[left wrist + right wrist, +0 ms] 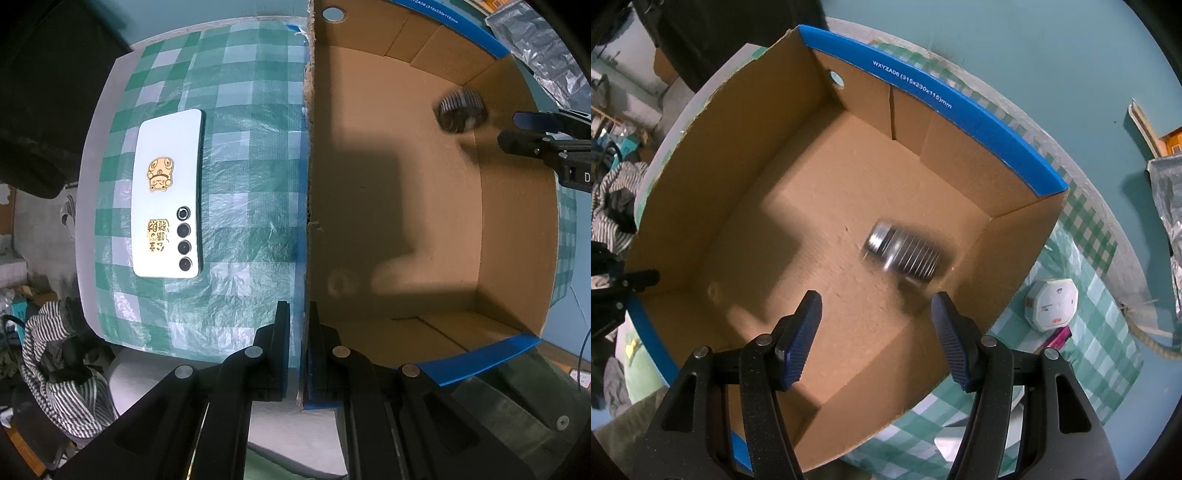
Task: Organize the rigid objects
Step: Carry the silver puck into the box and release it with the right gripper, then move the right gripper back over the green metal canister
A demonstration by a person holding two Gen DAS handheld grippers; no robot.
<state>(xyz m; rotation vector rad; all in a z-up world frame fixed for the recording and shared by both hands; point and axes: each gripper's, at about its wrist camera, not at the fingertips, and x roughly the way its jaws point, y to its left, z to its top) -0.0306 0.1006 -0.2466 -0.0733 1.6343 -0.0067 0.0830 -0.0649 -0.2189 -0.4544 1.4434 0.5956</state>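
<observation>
1. Green-and-white checked cloth point(240, 147) covers the surface, and we see an open cardboard box point(517, 221) with blue-edged flaps standing on it.
2. We find the left gripper point(300, 321) closed on the box's side wall point(308, 147): one finger lies outside the wall, the other inside, and both press on the cardboard.
3. We see the right gripper point(875, 306) hanging over the box interior, its jaws standing apart with nothing between the blue ribbed pads point(799, 343).
4. We locate a ribbed metal cylinder point(903, 251) on the box floor, near the corner by the right-hand wall in the right wrist view. It is blurred, lies on its side and is clear of both pads.
5. In the left wrist view, the same cylinder point(460, 110) appears just beside the right gripper's fingertips point(532, 120), apart from them.
6. We note a white smartphone point(168, 195) lying back-up on the cloth outside the box, with two gold stickers and a row of four camera lenses.
7. We also see a white octagonal container point(1052, 304) and a pink object point(1058, 338) on the cloth, outside the opposite side of the box.
</observation>
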